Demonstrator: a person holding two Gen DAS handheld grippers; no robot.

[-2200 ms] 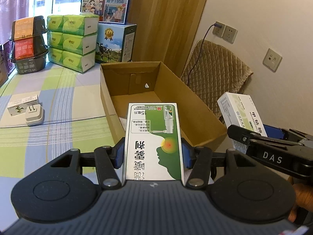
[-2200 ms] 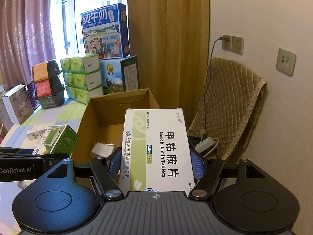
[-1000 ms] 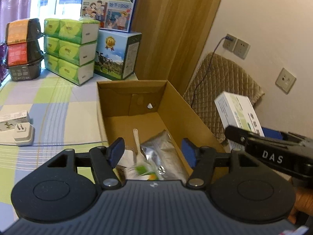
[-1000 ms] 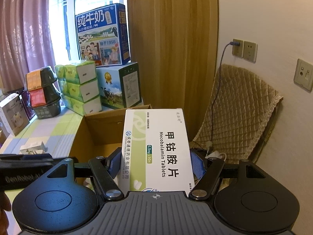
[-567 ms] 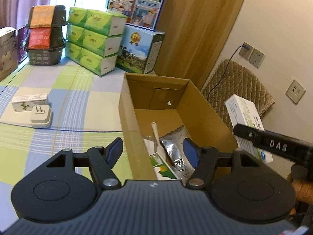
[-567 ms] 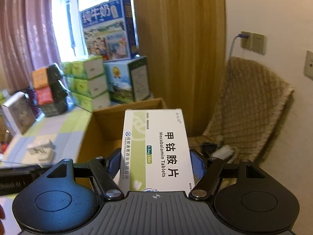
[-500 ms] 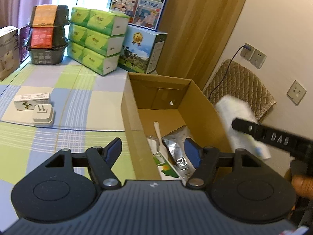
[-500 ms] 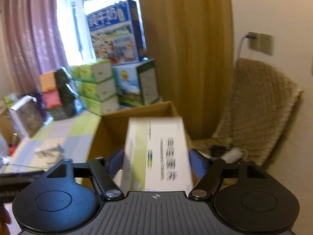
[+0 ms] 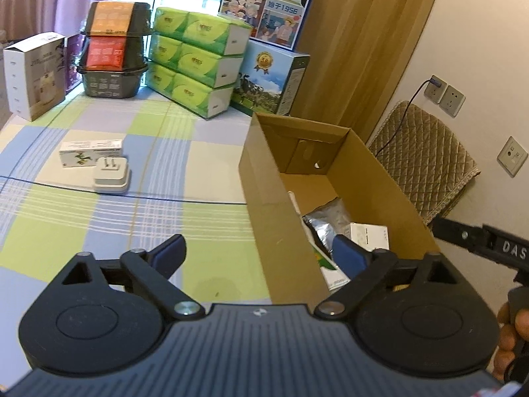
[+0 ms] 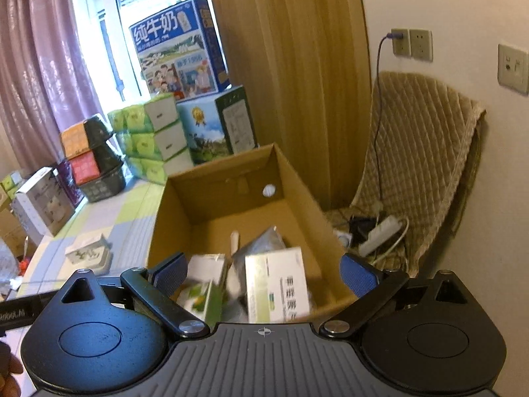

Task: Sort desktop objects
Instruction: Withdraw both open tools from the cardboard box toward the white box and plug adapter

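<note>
An open cardboard carton stands on the checked tablecloth at the table's right end. Inside lie a silver pouch, a green-and-white spray box and the white tablet box, which looks blurred in the right wrist view. My left gripper is open and holds nothing, straddling the carton's near left wall. Over the carton's near end, my right gripper is open and holds nothing. Out on the cloth sit a small white-and-green box and a white plug adapter.
Green tissue packs, milk cartons, stacked black containers and a white box line the far table edge. A chair with a quilted cover and a power strip stand right of the carton.
My left gripper let the spray box go into the carton and drew back left. My right gripper opened and the tablet box dropped into the carton.
</note>
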